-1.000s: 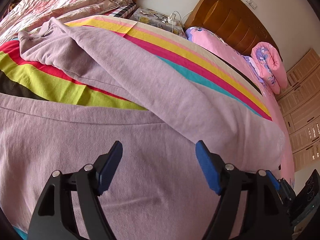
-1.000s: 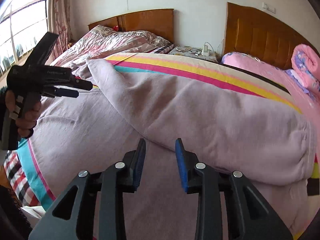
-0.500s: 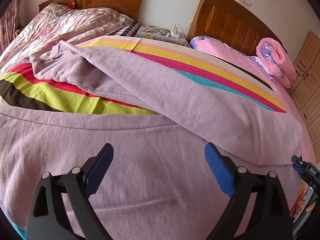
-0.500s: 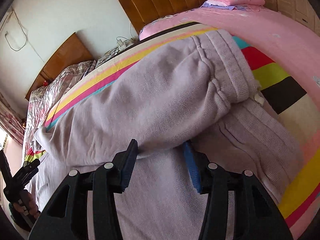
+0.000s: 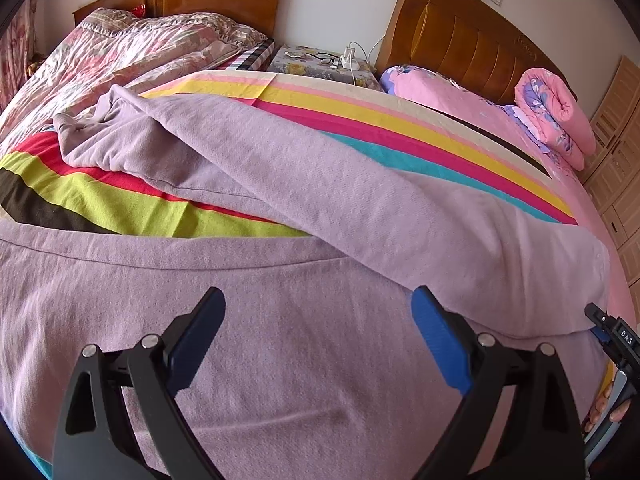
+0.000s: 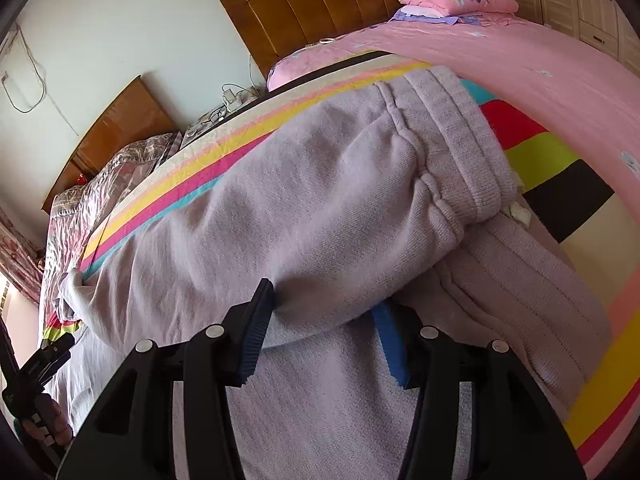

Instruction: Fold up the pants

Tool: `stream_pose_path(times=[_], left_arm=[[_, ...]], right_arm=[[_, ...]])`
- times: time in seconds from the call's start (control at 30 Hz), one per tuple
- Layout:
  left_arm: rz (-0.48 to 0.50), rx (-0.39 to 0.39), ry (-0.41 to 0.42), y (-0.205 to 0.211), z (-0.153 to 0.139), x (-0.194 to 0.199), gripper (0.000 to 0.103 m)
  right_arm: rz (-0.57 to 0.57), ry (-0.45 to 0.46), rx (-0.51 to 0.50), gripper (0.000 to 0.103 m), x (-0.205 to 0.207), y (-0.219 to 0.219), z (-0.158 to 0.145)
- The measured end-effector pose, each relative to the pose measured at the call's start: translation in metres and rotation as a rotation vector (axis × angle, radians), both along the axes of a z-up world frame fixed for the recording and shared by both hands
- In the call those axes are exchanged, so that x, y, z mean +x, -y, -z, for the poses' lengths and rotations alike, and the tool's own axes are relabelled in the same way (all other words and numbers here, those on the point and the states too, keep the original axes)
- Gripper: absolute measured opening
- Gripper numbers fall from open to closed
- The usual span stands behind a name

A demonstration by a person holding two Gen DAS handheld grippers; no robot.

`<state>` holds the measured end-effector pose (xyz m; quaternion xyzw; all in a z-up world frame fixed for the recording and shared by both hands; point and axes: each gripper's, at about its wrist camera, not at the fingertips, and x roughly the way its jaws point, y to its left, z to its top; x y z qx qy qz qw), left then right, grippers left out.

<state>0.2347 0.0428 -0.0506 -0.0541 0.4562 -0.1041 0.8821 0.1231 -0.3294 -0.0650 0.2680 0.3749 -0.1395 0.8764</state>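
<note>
Pants (image 5: 320,360) matt fleecy knit; headboard (image 5: 472,40) glossy wood.

Your pants (image 5: 304,208) lie across the striped blanket (image 5: 420,136) mid-frame, the nightstand (image 5: 320,66) behind them at top centre and a rolled quilt (image 5: 554,116) upper right.

Domestic bedroom. Two beds with wooden headboards (image 5: 460,36), nightstand (image 5: 320,65) between them bearing chargers and glasses, striped blanket (image 5: 400,136), rolled pink quilt (image 5: 554,116), wardrobe doors (image 5: 616,160) along one wall.
</note>
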Motion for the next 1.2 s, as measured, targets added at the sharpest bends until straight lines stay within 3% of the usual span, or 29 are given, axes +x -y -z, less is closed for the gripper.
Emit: stream_pose_path(times=[0.03, 0.13, 0.17, 0.23, 0.47, 0.7, 0.77, 0.83, 0.87, 0.93, 1.03, 1.13, 1.2], left_arm=[[-0.001, -0.006, 0.003, -0.001, -0.001, 0.0, 0.094], [-0.016, -0.064, -0.009, -0.013, -0.006, 0.005, 0.09], [-0.027, -0.092, -0.016, -0.019, -0.007, 0.007, 0.084], [-0.04, -0.166, -0.041, -0.032, -0.009, 0.013, 0.063], [-0.081, -0.304, -0.089, -0.05, -0.007, 0.054, 0.065], [-0.159, -0.347, -0.085, -0.064, 0.002, 0.103, 0.062], [-0.156, -0.349, -0.09, -0.066, 0.007, 0.112, 0.047], [-0.146, -0.336, -0.095, -0.068, 0.013, 0.119, 0.018], [-0.143, -0.342, -0.091, -0.07, 0.013, 0.12, 0.013], [-0.143, -0.375, -0.065, -0.077, 0.008, 0.115, 0.009], [-0.138, -0.369, 0.064, -0.084, -0.033, 0.086, 0.007], [-0.111, -0.382, 0.167, -0.094, -0.078, 0.03, 0.007], [-0.079, -0.344, 0.218, -0.096, -0.097, -0.018, 0.007]], right_arm=[[0.011, 0.015, 0.002, 0.036, -0.002, 0.002, -0.001], [0.019, 0.068, 0.015, 0.015, -0.011, 0.007, -0.006], [0.015, 0.085, 0.019, 0.014, -0.013, 0.008, -0.008], [0.01, 0.106, 0.018, 0.013, -0.015, 0.007, -0.011], [-0.007, 0.123, 0.02, 0.013, -0.017, 0.006, -0.015], [-0.013, 0.12, 0.033, 0.013, -0.02, 0.009, -0.012], [-0.015, 0.12, 0.031, 0.013, -0.02, 0.008, -0.012], [-0.021, 0.12, 0.026, 0.013, -0.02, 0.007, -0.014], [-0.028, 0.121, 0.021, 0.013, -0.019, 0.007, -0.016], [-0.051, 0.132, 0.018, 0.012, -0.017, 0.008, -0.024], [-0.083, 0.181, 0.031, 0.011, -0.017, 0.013, -0.048], [-0.114, 0.235, 0.04, 0.01, -0.03, 0.017, -0.076], [-0.146, 0.248, 0.037, 0.01, -0.047, 0.021, -0.089]])
